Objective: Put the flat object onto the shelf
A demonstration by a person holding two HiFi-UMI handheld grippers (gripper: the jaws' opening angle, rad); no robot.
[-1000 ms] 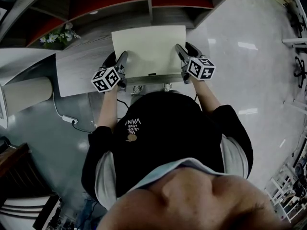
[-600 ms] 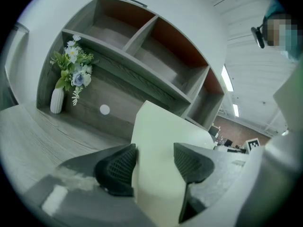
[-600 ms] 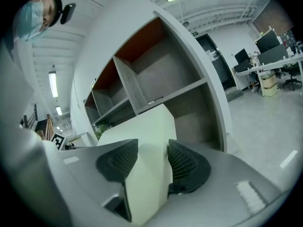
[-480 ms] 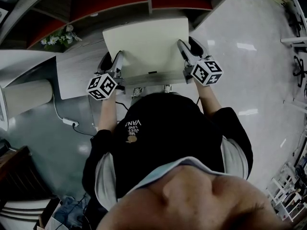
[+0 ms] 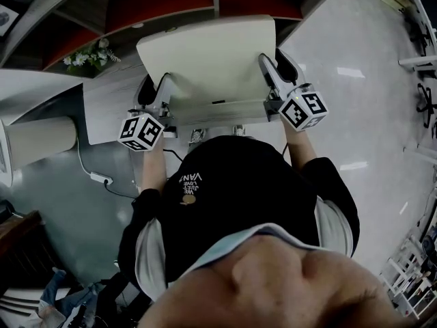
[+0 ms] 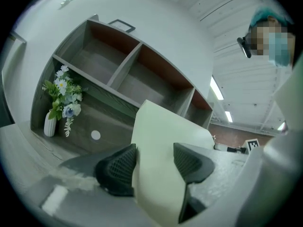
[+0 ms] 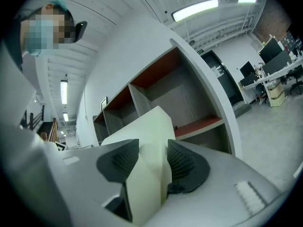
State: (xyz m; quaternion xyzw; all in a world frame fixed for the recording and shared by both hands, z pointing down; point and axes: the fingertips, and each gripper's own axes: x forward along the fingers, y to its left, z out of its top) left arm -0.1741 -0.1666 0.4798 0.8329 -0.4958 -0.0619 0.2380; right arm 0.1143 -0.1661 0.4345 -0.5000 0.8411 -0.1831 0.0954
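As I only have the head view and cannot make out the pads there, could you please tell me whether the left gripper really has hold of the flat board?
Observer: Yes. In the left gripper view, the left gripper has a pad pressed on each face of the flat board.
Operator: Thank you. And the right one?
Observer: The right gripper clamps its side of the board the same way, and its jaws have just closed a little tighter.
Operator: Is there room on the shelf ahead?
Observer: The two upper compartments of the shelf show nothing inside.
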